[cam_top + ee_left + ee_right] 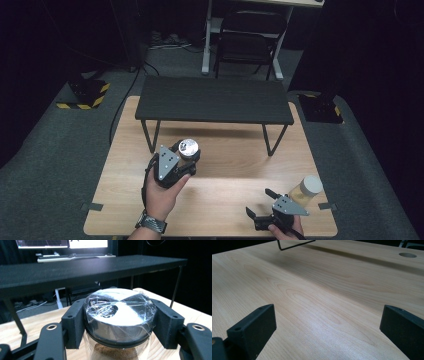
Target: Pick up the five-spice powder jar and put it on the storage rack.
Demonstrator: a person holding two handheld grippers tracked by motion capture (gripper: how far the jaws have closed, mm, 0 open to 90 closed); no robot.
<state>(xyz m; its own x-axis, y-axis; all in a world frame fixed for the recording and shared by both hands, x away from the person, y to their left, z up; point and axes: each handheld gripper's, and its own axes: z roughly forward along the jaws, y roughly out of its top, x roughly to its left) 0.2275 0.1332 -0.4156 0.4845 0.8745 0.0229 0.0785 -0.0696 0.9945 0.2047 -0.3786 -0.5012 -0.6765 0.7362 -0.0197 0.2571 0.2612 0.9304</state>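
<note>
- The left gripper (pixel 186 159) is clamped on a glass jar (pixel 189 148), one black jaw pressed to each side of the jar just under its lid
- In the left gripper view the jar's silver lid (pixel 120 312) sits between the two jaws, wrapped in crinkled clear film, and brown powder shows through the glass (pixel 113 353) below the lid
- The person's left hand (pixel 162 192) grips the tool from behind, with a watch (pixel 151 223) on the wrist
- The held jar is near the black shelf (pixel 214 100), just in front of the shelf's left leg (pixel 150 135), on the person's side; whether its base touches the wooden table (pixel 225 170) cannot be told
- The right gripper (pixel 261 204) has its jaws spread wide with nothing between them, and in the right gripper view bare wood grain lies between the two black jaws
- That gripper rests low at the table's near edge, well away from the black shelf and to the right of its right leg (pixel 270 140)
- A second jar (pixel 305 191) with a pale lid and amber contents stands just right of the right gripper, apart from the jaws, also well in front of the shelf
- The shelf stands on thin metal legs at the far half of the table
- Beyond the shelf, a folding chair (pixel 247 42) and a desk frame (pixel 207 37) stand on the grey floor
</note>
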